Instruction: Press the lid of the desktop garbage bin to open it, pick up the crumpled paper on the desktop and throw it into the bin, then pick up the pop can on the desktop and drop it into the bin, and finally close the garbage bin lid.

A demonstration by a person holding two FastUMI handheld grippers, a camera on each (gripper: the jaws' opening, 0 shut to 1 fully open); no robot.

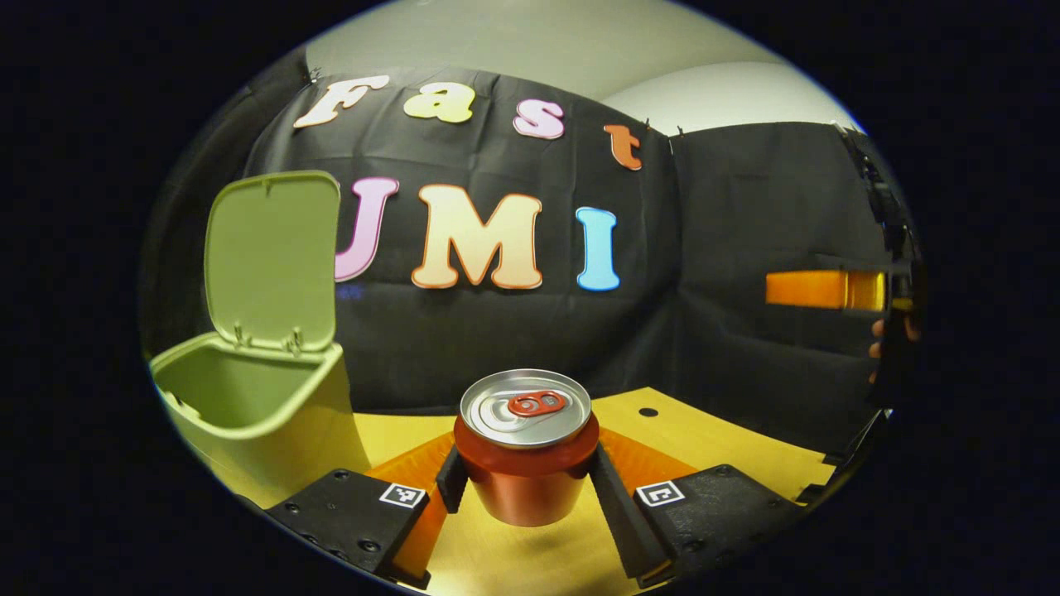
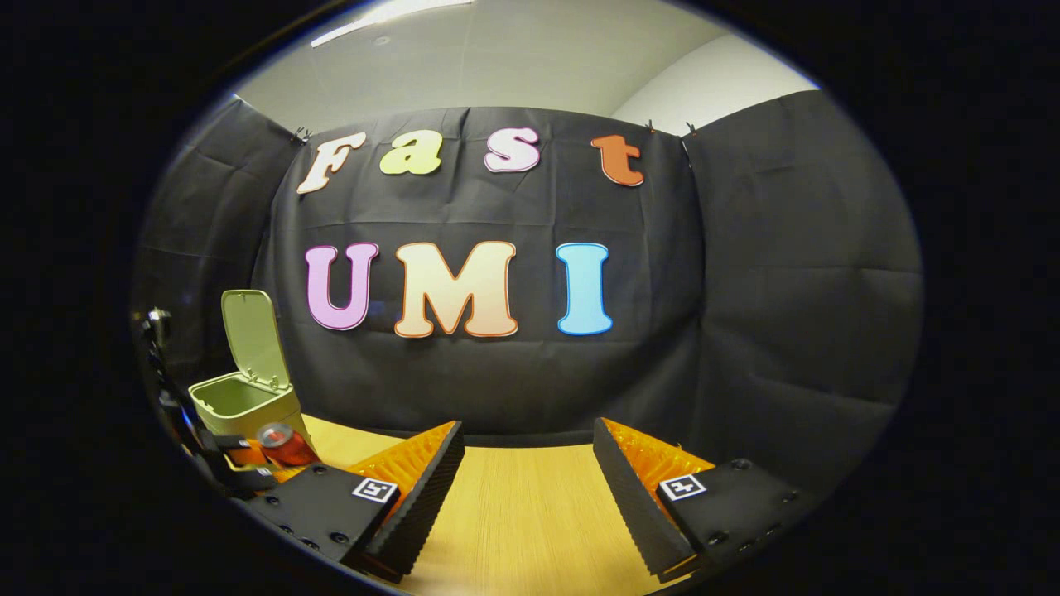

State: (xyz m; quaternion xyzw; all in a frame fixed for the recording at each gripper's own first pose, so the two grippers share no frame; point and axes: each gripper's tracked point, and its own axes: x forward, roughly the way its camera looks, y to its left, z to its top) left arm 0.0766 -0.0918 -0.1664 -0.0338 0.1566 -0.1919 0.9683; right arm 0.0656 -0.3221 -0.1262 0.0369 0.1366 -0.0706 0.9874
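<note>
Red and shiny, the can (image 1: pixel 526 451) is being held upright between the two fingers of the left gripper (image 1: pixel 526 484) in the left gripper view. Both fingers are being pressed against its sides, one on each side, so the jaws are closed on the can. Its silver top with the red pull tab is being shown to the camera. The can looks lifted off the wooden table (image 1: pixel 729 443), because a shadow is being seen under it.

To the left of the can, the green bin (image 1: pixel 257 406) is being kept on the table, and its lid (image 1: pixel 272 257) is being held up and open, tipped back toward the black wall. The inside of the bin is being seen from above, but what lies at its bottom cannot be told. The can is near the bin, not yet over it.

At the far right edge of that view, part of the other gripper (image 1: pixel 828 290) is being seen, with a hand (image 1: pixel 890 339) behind it.

In the right gripper view, the right gripper (image 2: pixel 528 480) is being held over bare table (image 2: pixel 530 521) with its jaws wide apart and nothing between them. Far off at the left, the bin (image 2: pixel 244 406) with its raised lid (image 2: pixel 252 335) is being seen, and the can (image 2: pixel 286 444) is being held just in front of it.
</note>
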